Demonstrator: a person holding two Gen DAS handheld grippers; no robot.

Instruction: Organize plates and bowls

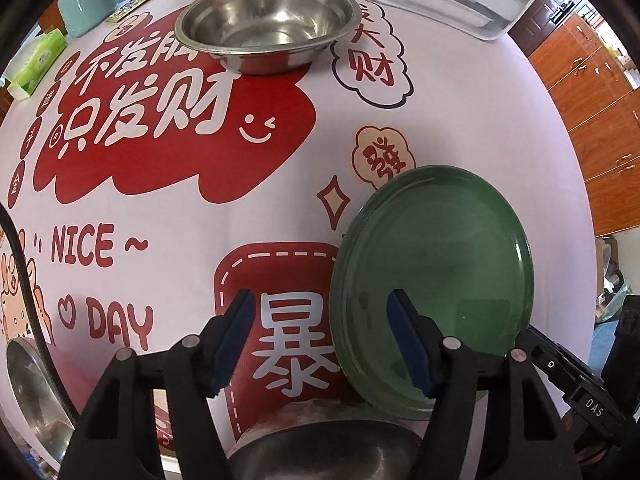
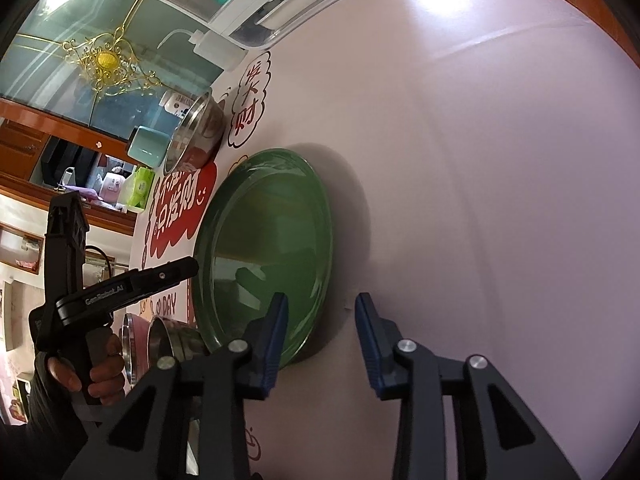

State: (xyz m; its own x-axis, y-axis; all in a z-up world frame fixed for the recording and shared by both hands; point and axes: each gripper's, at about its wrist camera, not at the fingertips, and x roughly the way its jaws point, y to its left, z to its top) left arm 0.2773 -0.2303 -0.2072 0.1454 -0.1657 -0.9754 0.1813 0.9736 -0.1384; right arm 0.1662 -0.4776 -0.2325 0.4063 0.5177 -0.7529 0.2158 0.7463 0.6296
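Both hand-held grippers, left [image 1: 320,340] and right [image 2: 322,336], spread empty over pink printed tablecloth [image 1: 280,208] by green plate [image 1: 436,272]

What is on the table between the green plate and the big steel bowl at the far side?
Nothing: only printed tablecloth lies between the green plate and the steel bowl, seen in the left wrist view.

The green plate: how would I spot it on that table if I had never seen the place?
Find the tablecloth with red lettering. Near its plain pale side lies the green plate, flat and glossy. Everything else nearby for dishes is a shiny steel bowl; this alone is green and shallow.
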